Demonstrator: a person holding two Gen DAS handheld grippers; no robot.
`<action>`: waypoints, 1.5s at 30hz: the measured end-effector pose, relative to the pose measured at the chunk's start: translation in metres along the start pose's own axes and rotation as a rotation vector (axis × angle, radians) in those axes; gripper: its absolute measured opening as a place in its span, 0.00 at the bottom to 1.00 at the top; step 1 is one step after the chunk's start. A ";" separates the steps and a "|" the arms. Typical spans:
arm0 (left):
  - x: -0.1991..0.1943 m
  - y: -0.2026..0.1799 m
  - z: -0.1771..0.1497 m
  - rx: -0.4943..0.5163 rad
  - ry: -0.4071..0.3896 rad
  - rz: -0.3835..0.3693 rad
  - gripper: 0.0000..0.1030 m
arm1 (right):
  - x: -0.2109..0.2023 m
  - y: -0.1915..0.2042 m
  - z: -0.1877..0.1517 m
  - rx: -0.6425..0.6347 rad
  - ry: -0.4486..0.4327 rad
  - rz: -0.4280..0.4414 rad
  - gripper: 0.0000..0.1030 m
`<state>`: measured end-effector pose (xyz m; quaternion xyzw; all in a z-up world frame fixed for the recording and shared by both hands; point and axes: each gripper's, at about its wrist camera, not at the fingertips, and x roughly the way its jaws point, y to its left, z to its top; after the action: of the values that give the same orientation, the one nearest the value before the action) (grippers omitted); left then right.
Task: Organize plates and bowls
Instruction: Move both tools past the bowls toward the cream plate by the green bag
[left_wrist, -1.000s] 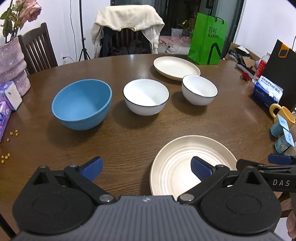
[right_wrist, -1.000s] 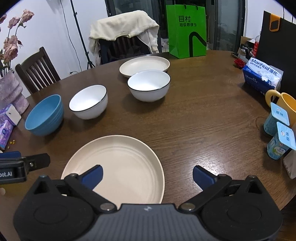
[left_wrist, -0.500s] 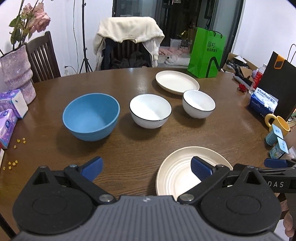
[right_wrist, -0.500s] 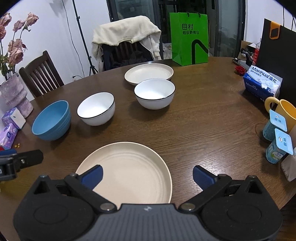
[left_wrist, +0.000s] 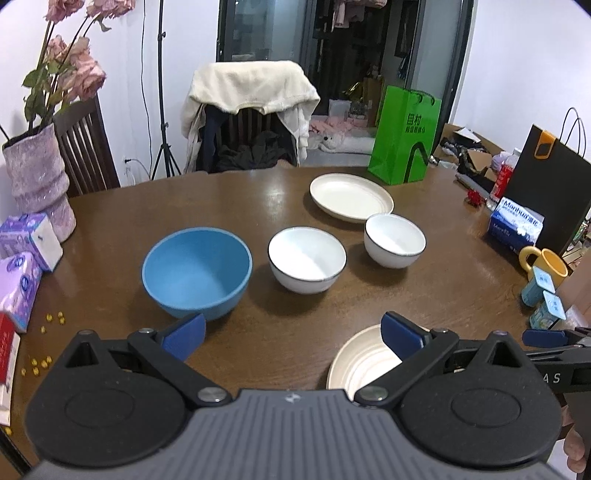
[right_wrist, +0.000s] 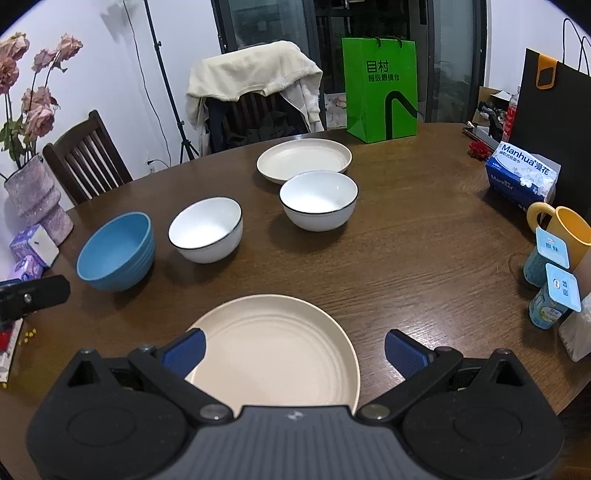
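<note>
Both tools gape wide, empty, right tool (right_wrist: 293, 349) just above the near plate (right_wrist: 273, 350).

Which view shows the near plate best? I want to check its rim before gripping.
The right wrist view: the near plate lies almost whole between the open fingers, only its near edge hidden. In the left wrist view, the plate is mostly hidden behind the left gripper.

"Manhua" on tissue pack (right_wrist: 522, 173); "目村" on green bag (right_wrist: 380, 88).
</note>
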<state>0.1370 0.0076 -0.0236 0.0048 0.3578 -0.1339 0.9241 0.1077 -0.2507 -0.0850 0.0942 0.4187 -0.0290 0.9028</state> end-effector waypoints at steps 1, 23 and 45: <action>-0.001 0.002 0.003 0.002 -0.005 -0.001 1.00 | -0.001 0.001 0.002 0.004 -0.001 0.004 1.00; -0.002 0.003 0.081 0.017 -0.055 -0.023 1.00 | -0.005 0.012 0.073 0.022 -0.002 0.007 1.00; 0.050 -0.030 0.177 0.022 -0.079 0.003 1.00 | 0.046 -0.030 0.192 0.012 0.010 -0.012 1.00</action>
<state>0.2814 -0.0522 0.0772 0.0104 0.3193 -0.1365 0.9377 0.2777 -0.3163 -0.0037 0.0970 0.4235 -0.0365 0.8999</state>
